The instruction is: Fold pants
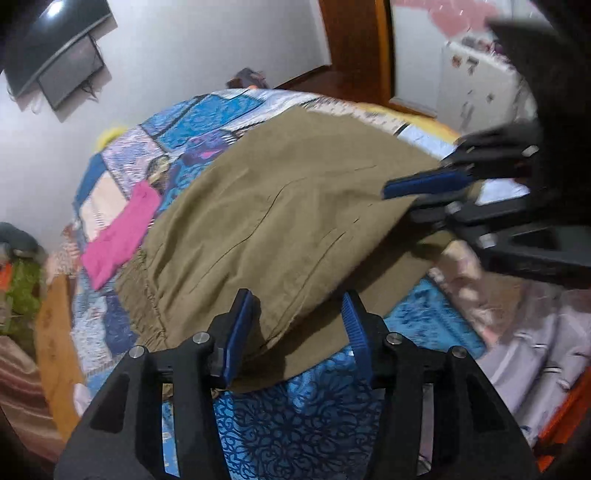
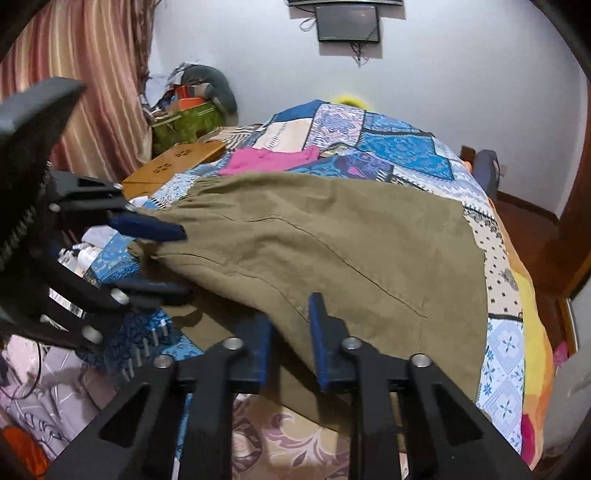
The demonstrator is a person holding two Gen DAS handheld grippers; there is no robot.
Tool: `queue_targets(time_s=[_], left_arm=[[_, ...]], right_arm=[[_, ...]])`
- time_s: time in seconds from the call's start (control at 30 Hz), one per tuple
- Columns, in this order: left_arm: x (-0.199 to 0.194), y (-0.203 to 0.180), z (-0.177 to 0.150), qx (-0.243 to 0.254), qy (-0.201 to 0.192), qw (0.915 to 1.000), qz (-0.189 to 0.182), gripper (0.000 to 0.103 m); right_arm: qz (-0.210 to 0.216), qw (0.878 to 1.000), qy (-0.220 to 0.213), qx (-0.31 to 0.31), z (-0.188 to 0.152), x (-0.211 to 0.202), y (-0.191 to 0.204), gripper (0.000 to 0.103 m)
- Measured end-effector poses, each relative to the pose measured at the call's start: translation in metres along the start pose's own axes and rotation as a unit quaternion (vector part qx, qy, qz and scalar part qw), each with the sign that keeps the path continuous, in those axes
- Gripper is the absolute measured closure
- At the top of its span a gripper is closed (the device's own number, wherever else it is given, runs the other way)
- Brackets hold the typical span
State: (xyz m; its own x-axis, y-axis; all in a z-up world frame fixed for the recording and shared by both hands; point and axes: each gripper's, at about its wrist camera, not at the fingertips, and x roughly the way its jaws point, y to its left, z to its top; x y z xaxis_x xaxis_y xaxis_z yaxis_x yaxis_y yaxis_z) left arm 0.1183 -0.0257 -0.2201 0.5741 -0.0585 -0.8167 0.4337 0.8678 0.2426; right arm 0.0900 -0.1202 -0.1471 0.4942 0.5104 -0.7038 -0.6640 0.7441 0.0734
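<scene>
With both my left gripper (image 1: pixel 297 325) and right gripper (image 2: pixel 290 339) spread wide at the near edge of the olive-khaki cotton pants (image 1: pixel 277 206) lying on the patchwork bedspread (image 1: pixel 207 114), I judge them soft, light, best pinched at hem corners.

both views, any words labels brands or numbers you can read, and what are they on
None can be read in either view.
Wall screen: dark, no brand visible.
Patchwork quilt: patterns only, no lettering.
Olive pants and pink cloth: no tag or print visible.
White cupboard: small stickers, too blurred to read.
Bottles beside the bed: labels too small to read.
</scene>
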Motion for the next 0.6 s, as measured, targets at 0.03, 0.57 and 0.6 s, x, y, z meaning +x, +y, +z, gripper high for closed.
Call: queue_targets(time_s=[0.03, 0.57, 0.6], left_arm=[[0.002, -0.001, 0.0, 0.0, 0.001, 1.0, 0.007, 0.067], [-0.014, -0.006, -0.014, -0.023, -0.013, 0.9995, -0.017, 0.085], [-0.016, -0.005, -0.016, -0.027, -0.014, 0.9994, -0.017, 0.085]], right_arm=[[0.0, 1.0, 0.0, -0.003, 0.001, 0.0, 0.001, 0.092], [0.012, 1.0, 0.016, -0.005, -0.015, -0.007, 0.006, 0.092], [0.015, 1.0, 0.019, 0.0, -0.015, -0.008, 0.005, 0.089]])
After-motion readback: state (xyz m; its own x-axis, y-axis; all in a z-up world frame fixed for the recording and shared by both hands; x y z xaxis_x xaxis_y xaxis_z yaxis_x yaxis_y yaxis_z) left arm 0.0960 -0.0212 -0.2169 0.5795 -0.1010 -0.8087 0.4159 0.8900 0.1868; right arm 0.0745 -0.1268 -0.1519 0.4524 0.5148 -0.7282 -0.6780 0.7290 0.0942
